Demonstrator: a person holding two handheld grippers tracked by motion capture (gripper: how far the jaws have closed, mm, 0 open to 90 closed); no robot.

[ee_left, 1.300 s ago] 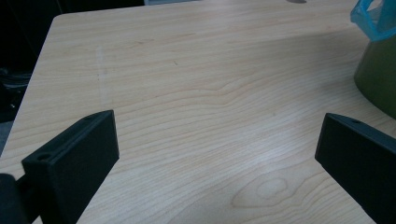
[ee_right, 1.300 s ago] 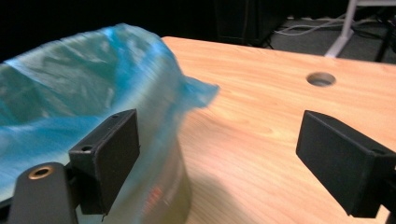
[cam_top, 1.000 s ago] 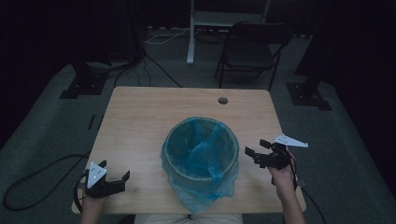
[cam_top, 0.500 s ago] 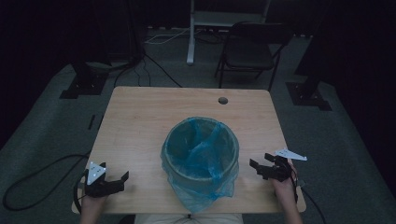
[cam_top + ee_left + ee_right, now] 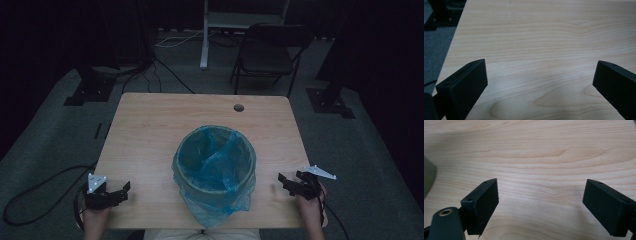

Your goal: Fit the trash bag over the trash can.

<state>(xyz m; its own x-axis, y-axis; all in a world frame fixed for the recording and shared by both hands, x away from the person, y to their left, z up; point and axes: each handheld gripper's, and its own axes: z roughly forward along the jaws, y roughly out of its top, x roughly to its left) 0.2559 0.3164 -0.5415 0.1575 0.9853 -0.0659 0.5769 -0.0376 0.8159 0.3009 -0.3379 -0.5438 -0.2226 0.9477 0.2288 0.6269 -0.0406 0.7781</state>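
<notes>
A round bin [image 5: 214,165] lined with a blue plastic bag stands at the near middle of the wooden table [image 5: 160,125]; the bag's edge hangs over the rim and down the front. My left gripper [image 5: 125,192] rests low at the table's near left corner, jaws wide open over bare wood [image 5: 539,70]. My right gripper [image 5: 283,182] sits low at the near right, just right of the bin, jaws wide open over bare wood [image 5: 541,195]. The bin's edge [image 5: 427,178] shows at the left of the right gripper view. Nothing is held.
A small round cable hole [image 5: 238,107] lies near the table's far edge. Beyond the table stand a dark chair [image 5: 270,55] and a white desk leg [image 5: 205,35]. Stand bases [image 5: 85,90] and cables [image 5: 30,195] lie on the grey floor.
My right gripper has come down and toward the near edge, from beside the bin's rim to the tabletop. The left gripper has barely moved.
</notes>
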